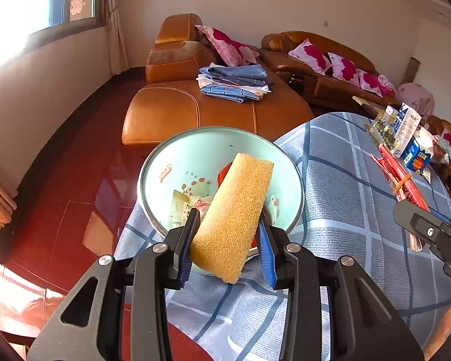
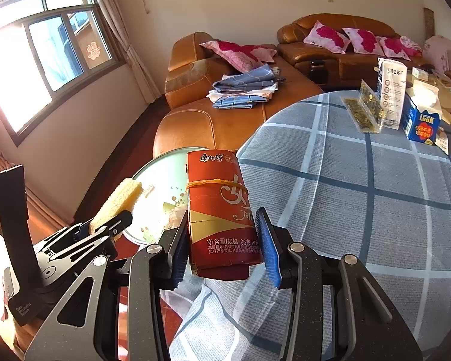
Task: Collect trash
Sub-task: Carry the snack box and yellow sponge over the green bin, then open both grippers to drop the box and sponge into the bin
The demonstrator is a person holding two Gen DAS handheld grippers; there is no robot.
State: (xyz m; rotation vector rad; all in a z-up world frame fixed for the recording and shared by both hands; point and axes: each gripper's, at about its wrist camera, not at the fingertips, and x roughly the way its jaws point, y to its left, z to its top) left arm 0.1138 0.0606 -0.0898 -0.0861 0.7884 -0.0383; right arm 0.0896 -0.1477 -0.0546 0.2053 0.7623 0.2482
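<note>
Sponge (image 1: 231, 216) in L gripper (image 1: 228, 234) — over basin (image 1: 165, 162)

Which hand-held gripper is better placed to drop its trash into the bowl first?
Left. The left hand-held gripper holds the sponge over the bowl; the right hand-held gripper's red packet hangs beside the rim.

The basin (image 1: 153, 180) sat at the near left edge of the table (image 1: 345, 180), with wrappers (image 1: 183, 207) inside it. The sponge (image 1: 234, 213) lay over the basin; the packet (image 2: 219, 210) lay just right of it. Cartons (image 2: 422, 120) stood at the far right. Behind the table, folded cloths (image 1: 234, 82) lay on the sofa (image 1: 171, 111).
</note>
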